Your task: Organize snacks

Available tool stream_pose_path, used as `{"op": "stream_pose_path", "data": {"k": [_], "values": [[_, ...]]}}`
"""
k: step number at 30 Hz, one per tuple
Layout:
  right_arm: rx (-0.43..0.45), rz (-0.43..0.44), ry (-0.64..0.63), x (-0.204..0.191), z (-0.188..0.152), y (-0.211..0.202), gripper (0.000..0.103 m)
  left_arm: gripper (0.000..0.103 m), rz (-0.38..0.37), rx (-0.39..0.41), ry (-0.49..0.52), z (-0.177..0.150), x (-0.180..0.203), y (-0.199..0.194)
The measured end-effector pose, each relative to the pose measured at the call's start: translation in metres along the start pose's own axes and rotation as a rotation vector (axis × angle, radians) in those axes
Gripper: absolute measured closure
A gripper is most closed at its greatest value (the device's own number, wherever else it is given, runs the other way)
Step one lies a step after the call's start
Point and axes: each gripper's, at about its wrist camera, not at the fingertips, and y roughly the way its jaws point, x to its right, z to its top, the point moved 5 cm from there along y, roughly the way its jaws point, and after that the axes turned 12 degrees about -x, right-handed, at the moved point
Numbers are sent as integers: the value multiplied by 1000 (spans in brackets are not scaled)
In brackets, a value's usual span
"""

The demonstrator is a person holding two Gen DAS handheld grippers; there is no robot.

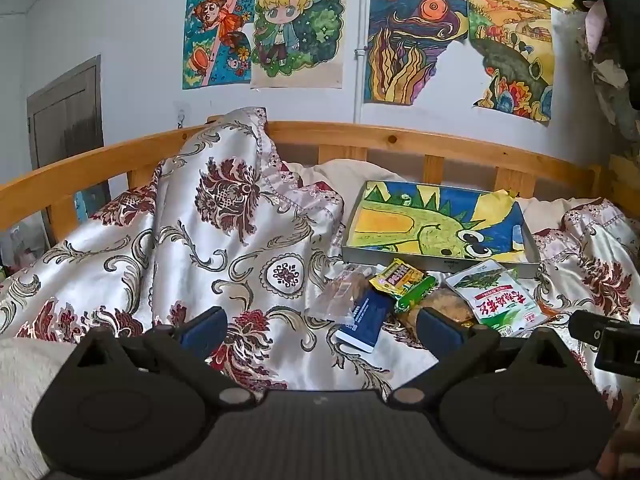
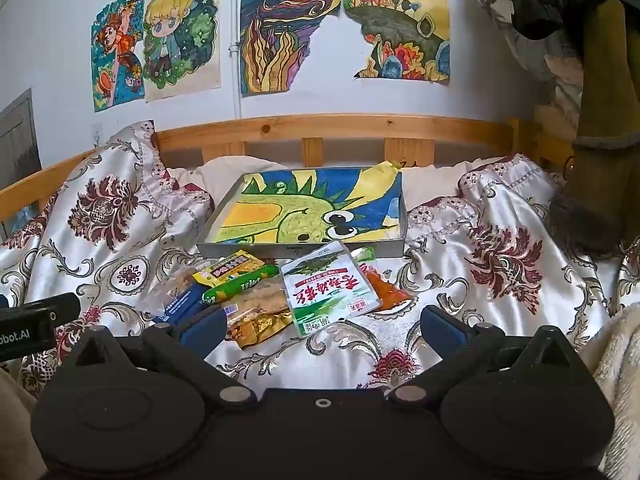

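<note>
Several snack packets lie in a pile on the patterned satin bedspread. A green-and-white packet lies on top, with an orange packet to its right, a green sausage stick, a yellow packet, a clear bag of biscuits, a dark blue pack and a clear wrapper. Behind them a shallow grey tray is lined with a dinosaur drawing. My left gripper is open and empty, just short of the pile's left side. My right gripper is open and empty, just in front of the pile.
A wooden bed rail runs behind the tray, with drawings taped on the wall above. Bunched bedspread rises to the left of the tray. A cream fleece blanket lies at the right. The other gripper's body shows at the edge.
</note>
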Motion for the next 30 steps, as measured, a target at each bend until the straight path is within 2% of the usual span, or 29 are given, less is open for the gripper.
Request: {"op": "stream_pose_path", "data": {"k": [30], "values": [[-6,-3,5,1,0,1,1,1,-1,-8,-4,-4,-1,6]]}}
